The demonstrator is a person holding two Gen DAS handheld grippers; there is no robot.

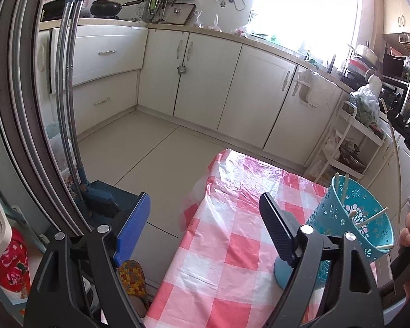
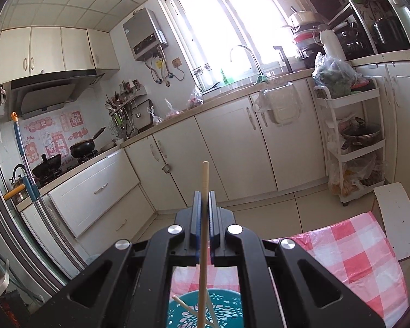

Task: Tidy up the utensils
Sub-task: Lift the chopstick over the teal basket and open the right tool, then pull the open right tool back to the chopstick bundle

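Right wrist view shows the right gripper [image 2: 204, 199] with its fingers [image 2: 195, 213] pinched shut on a single chopstick [image 2: 204, 218], which runs down toward the teal perforated holder [image 2: 221, 311] directly beneath, where other chopsticks already lean. The left gripper [image 1: 205, 218] has its fingers spread wide and empty, near the holder's left side on the checkered worktop [image 1: 232, 259]. Judging from this, the stick's lower end could catch on the crossed sticks or the rim and tip the light holder, since nothing steadies it. A slanted release could also let the stick slide out over the edge.
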